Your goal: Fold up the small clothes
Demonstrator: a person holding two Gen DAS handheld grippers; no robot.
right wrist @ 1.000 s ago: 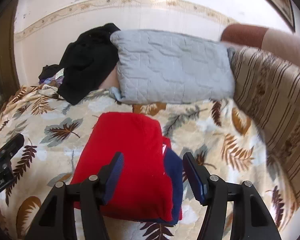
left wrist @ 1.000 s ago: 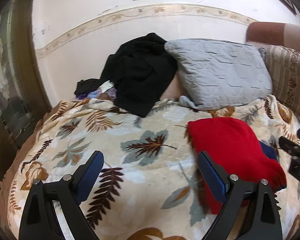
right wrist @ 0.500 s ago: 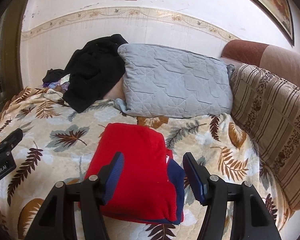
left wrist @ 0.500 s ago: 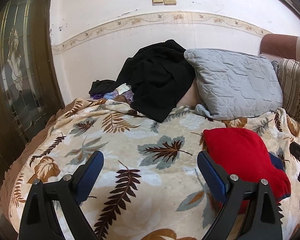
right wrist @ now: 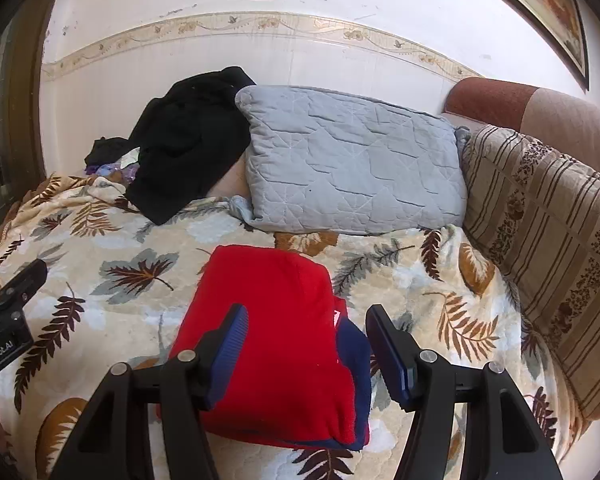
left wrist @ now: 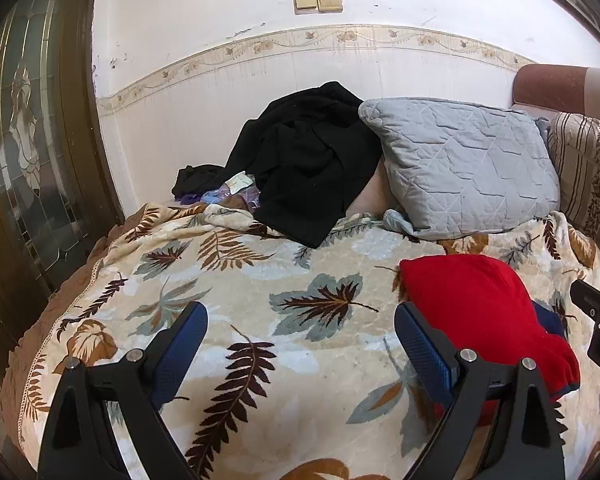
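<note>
A folded red garment [right wrist: 272,292] with a navy layer [right wrist: 358,348] showing at its right edge lies flat on the leaf-patterned blanket [right wrist: 112,240]. My right gripper [right wrist: 307,314] hovers over its near half, open, its blue pads clear of the cloth. My left gripper [left wrist: 300,316] is open over bare blanket [left wrist: 228,264], just left of the red garment [left wrist: 476,304]; nothing is between its fingers. Each gripper shows at the edge of the other's view: the right gripper [left wrist: 596,320] and the left gripper [right wrist: 8,308].
A grey quilted pillow [right wrist: 352,168] leans on the wall behind the garment, with a black garment heap [right wrist: 188,140] and small items to its left. A striped cushion [right wrist: 548,232] and sofa arm bound the right side. A dark glazed door [left wrist: 24,152] stands left.
Both views show slightly more of the wall than before. The red garment lies where it was, and both grippers' jaws stand as wide as before.
</note>
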